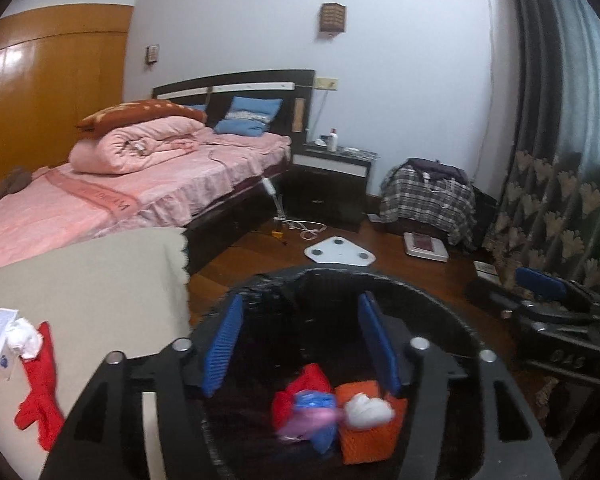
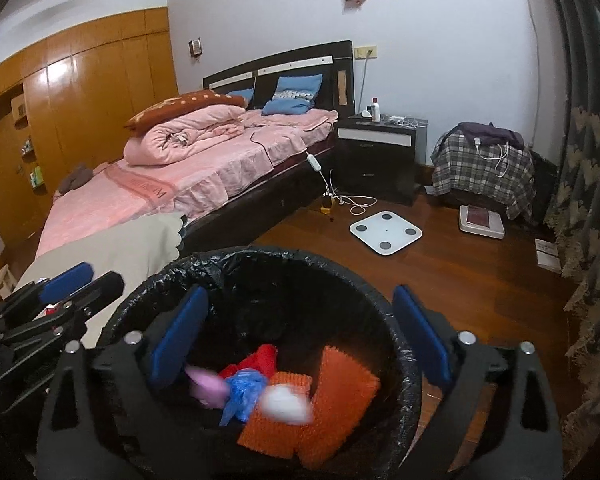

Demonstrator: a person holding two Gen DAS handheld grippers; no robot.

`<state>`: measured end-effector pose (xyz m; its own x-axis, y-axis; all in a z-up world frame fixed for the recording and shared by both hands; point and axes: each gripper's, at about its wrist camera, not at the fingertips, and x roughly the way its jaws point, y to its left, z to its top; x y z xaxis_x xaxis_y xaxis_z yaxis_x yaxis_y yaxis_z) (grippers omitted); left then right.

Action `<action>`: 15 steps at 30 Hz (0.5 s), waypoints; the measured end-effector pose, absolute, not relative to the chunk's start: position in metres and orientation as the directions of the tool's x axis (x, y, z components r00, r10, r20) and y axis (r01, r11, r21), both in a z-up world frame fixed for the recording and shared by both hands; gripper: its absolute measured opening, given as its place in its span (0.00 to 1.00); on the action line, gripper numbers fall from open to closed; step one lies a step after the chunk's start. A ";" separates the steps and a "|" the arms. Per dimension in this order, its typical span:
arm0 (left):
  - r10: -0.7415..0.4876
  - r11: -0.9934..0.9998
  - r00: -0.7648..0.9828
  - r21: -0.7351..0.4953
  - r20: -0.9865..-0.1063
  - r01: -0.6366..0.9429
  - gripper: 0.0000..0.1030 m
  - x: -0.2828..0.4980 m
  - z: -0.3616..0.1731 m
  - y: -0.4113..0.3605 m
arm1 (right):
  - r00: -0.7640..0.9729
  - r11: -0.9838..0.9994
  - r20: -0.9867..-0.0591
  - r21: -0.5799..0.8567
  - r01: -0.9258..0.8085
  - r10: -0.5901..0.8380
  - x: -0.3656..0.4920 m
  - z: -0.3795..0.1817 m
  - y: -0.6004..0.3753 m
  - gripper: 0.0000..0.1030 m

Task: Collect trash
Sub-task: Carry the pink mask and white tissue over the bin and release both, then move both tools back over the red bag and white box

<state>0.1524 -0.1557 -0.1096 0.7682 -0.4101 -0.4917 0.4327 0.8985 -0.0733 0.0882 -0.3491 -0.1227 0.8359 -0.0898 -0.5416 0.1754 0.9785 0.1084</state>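
Both claws, left [image 1: 300, 340] and right [image 2: 300, 336], hang with jaws spread and empty above the black-lined trash bin [image 2: 396, 312]. Below them in the bin lie an orange spiked mat [image 2: 340, 404], red [image 2: 260, 358] and blue [image 2: 242, 394] wrappers and a white wad [image 2: 286, 404]. Left of the left claw, red scraps [image 1: 40, 392] lie on the beige surface [image 1: 100, 280].
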 end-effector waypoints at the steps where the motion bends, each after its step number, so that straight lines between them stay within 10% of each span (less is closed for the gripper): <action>1: -0.395 0.906 0.777 -0.067 -0.491 0.418 0.66 0.152 -0.110 -0.150 | 0.832 0.978 -0.548 0.115 0.176 -0.085 0.089 -0.123 -0.346 0.95; 15: -0.129 0.991 0.856 -0.027 -0.500 0.134 0.80 0.147 -0.112 -0.016 | 0.821 0.989 -0.560 0.142 -0.041 0.114 0.131 -0.122 -0.235 0.95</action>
